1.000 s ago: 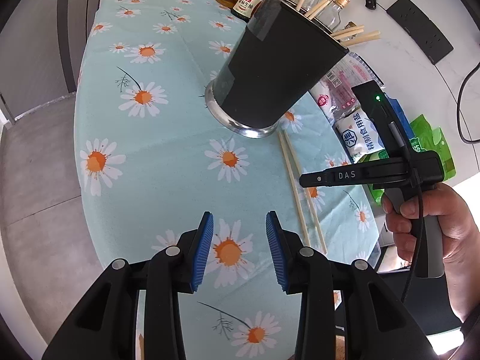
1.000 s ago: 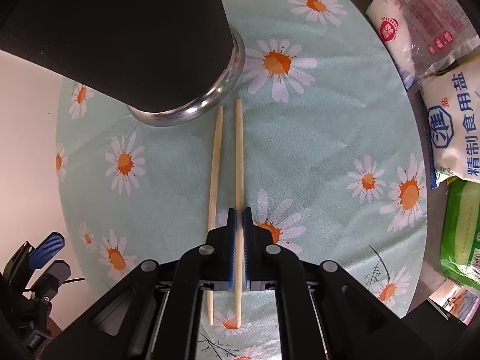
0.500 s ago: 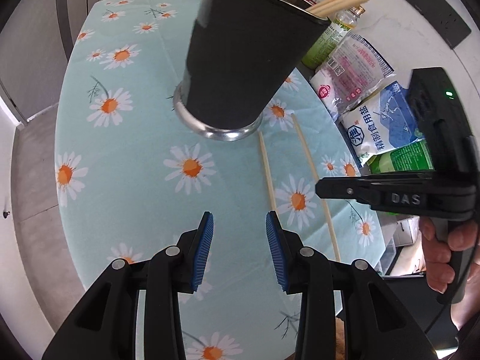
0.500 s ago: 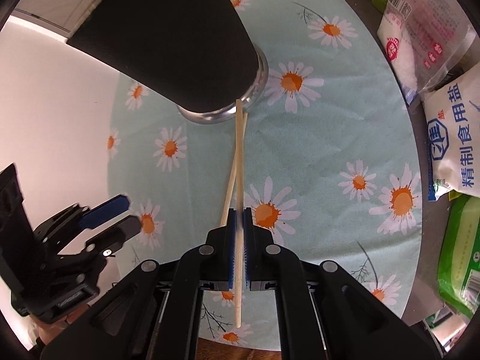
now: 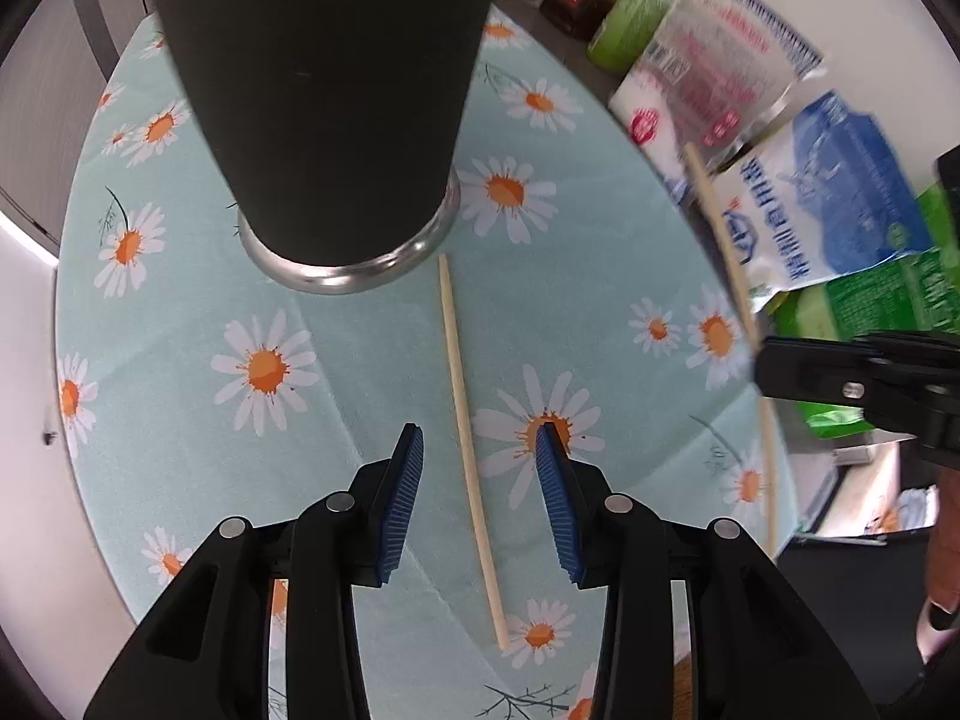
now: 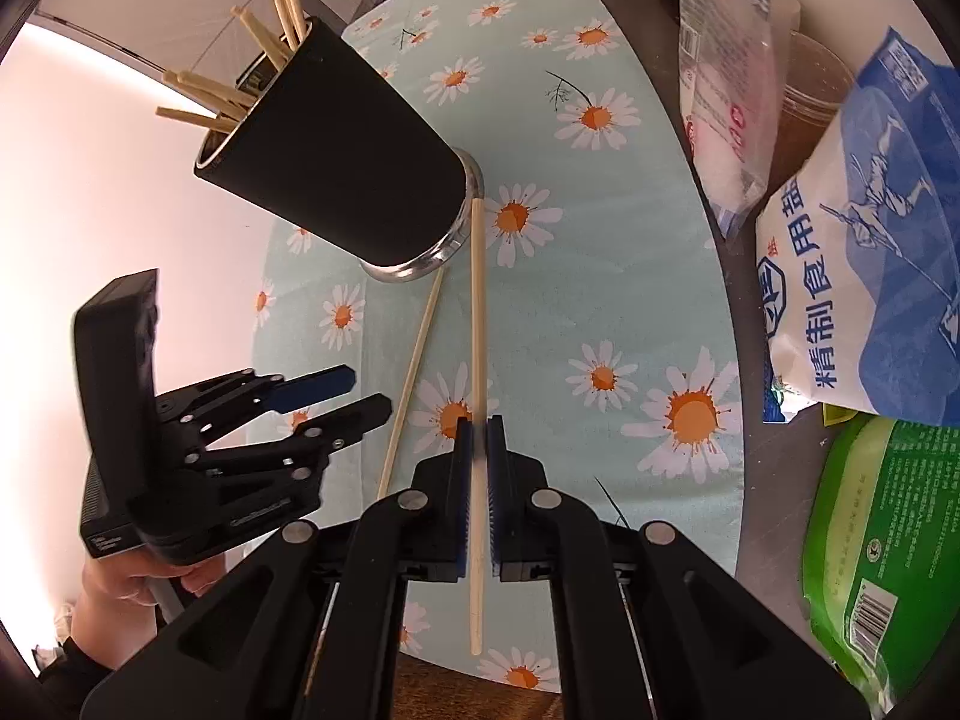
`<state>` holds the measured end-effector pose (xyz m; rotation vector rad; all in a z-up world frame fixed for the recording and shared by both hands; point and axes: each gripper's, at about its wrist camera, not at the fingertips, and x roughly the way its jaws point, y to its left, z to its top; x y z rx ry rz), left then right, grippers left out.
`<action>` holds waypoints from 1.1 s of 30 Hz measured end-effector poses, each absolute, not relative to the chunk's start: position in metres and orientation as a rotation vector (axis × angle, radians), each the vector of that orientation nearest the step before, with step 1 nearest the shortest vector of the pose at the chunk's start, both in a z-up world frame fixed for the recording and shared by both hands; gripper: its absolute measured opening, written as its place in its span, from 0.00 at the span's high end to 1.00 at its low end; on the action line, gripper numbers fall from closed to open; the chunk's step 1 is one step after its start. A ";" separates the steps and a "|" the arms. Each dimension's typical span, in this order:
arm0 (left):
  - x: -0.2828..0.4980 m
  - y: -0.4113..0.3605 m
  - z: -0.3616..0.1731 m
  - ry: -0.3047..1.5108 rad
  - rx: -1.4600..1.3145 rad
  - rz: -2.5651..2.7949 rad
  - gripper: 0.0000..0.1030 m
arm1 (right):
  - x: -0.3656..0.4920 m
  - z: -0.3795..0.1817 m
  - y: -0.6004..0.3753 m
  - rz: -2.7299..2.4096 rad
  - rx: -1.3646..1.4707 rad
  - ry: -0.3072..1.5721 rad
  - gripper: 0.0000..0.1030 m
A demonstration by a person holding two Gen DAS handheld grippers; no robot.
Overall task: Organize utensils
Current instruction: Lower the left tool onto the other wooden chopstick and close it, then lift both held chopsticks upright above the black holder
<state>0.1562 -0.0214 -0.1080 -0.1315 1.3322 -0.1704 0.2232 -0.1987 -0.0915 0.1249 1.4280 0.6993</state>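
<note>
My right claw [image 6: 474, 438] is clenched on one chopstick [image 6: 477, 324], lifted off the cloth [image 6: 600, 276]. My left claw [image 5: 480, 456] hangs released, jaws straddling the second stick [image 5: 459, 384], which lies flat just beside the black holder [image 6: 336, 162]. Several sticks [image 6: 240, 78] already stand in the holder; I judge these two remain.

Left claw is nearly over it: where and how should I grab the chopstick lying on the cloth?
Grip the chopstick around mid-length, coming straight down from above with the left claw. It lies flat on the tablecloth, running lengthwise between the open pads, so they close across its thin width. Mid-shaft probably keeps it balanced and clear of the black holder.
</note>
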 end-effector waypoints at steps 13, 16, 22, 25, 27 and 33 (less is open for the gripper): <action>0.173 -0.043 -0.138 1.492 -0.040 -0.056 0.72 | 0.230 -0.104 -0.228 0.778 0.182 1.451 0.95; 0.176 -0.049 -0.139 1.503 -0.028 -0.047 0.94 | 0.231 -0.107 -0.228 0.790 0.194 1.455 0.95; 0.183 -0.059 -0.138 1.515 -0.017 -0.039 0.96 | 0.229 -0.108 -0.221 0.838 0.187 1.464 0.95; 0.183 -0.053 -0.137 1.512 -0.046 -0.038 0.96 | 0.230 -0.111 -0.219 0.852 0.200 1.472 0.95; 0.176 -0.047 -0.136 1.506 -0.073 -0.036 0.96 | 0.230 -0.114 -0.218 0.860 0.212 1.487 0.95; 0.150 -0.044 -0.120 1.460 -0.141 -0.045 0.96 | 0.229 -0.111 -0.210 0.887 0.188 1.504 0.95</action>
